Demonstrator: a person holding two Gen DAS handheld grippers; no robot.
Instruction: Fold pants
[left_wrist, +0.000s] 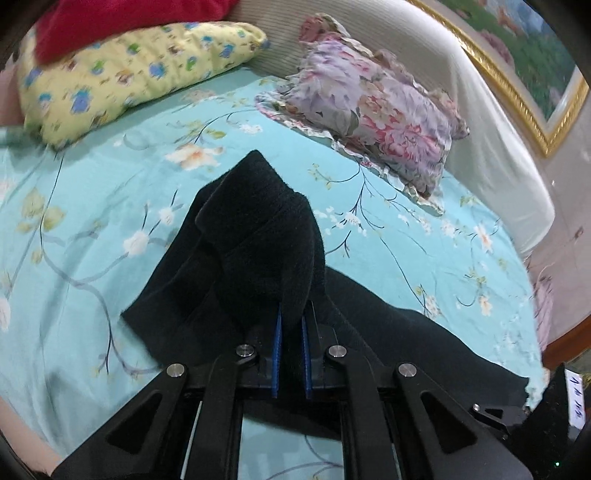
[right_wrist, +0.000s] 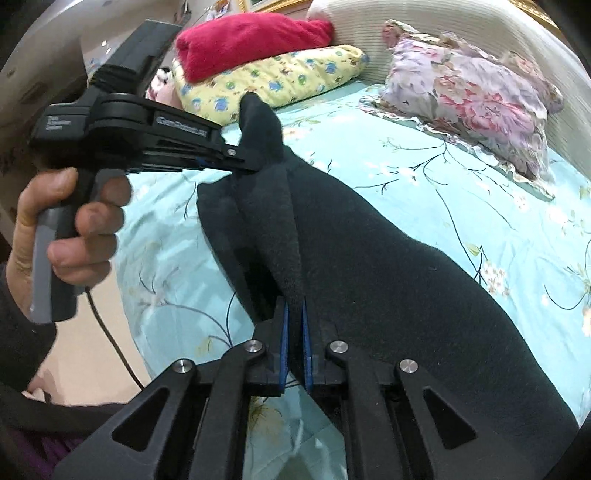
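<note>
Pants (right_wrist: 388, 266), black, lie on the floral sheet (left_wrist: 92, 206) of a bed, with one end lifted off it. The left gripper (left_wrist: 291, 325) is clamped on a bunched fold of that end. The right gripper (right_wrist: 294, 321) pinches another raised ridge of the fabric just beside it. A yellow pillow (left_wrist: 122, 77) and a floral pillow (left_wrist: 373, 110) lie by the headboard (left_wrist: 424, 44).

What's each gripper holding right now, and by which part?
Both grip the black pants: left gripper on a bunched corner, right gripper on a pinched fold along the near edge.
</note>
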